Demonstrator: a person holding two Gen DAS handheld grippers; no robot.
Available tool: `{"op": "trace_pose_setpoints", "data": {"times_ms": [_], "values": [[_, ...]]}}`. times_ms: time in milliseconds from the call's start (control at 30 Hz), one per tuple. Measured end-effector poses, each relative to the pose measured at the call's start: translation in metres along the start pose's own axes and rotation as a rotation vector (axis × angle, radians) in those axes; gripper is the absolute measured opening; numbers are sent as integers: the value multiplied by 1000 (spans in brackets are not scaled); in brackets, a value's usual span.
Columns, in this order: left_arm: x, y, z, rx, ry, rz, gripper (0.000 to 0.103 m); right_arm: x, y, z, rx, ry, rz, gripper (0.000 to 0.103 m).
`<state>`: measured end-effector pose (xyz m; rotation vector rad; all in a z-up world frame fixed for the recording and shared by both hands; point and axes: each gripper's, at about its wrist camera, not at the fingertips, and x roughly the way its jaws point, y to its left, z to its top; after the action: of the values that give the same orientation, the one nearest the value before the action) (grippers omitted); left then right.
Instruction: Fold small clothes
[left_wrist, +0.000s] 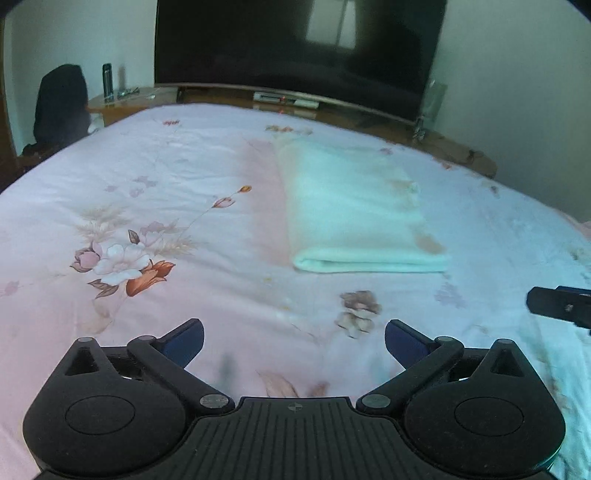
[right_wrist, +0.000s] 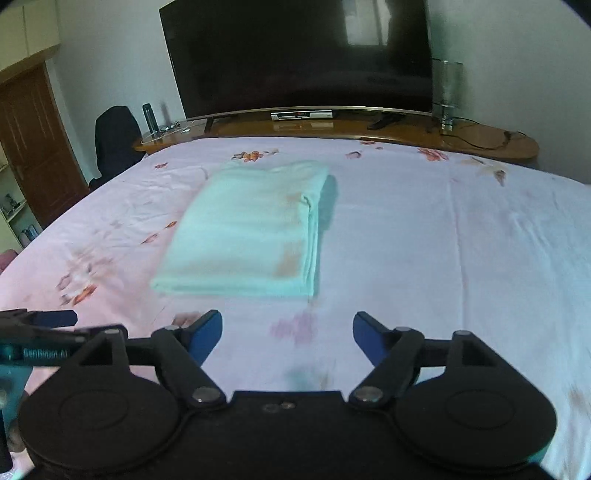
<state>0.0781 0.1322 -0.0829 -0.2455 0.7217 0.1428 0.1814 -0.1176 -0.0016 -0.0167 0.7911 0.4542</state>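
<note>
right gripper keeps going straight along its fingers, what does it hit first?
Probably the bedsheet: the open right gripper points down at bare sheet just short of the folded cloth. A flatter line would meet the cloth's near edge; depth is hard to judge.

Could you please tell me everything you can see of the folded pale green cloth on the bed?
The folded cloth is pale mint green, soft and fleecy-looking, folded into a neat rectangle of several layers, with stacked edges showing along its right side and a rounded fold facing the cameras. Faint orange-brown marks show near its right edge. It lies flat on the floral bedsheet; nothing else touches it.
</note>
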Motion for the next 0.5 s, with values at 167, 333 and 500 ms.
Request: {"op": "trace_pose_setpoints", "data": {"times_ms": [167, 333, 500], "values": [[-43, -18, 1, 16, -56, -31, 103, -43, 5, -1, 28, -41, -14, 92], [-78, -38, 1, 19, -138, -12, 103, -64, 20, 3, -71, -70, -59, 101], [-108, -55, -10, 29, -161, -14, 103, -95, 19, -7, -68, -112, -44, 102]]}}
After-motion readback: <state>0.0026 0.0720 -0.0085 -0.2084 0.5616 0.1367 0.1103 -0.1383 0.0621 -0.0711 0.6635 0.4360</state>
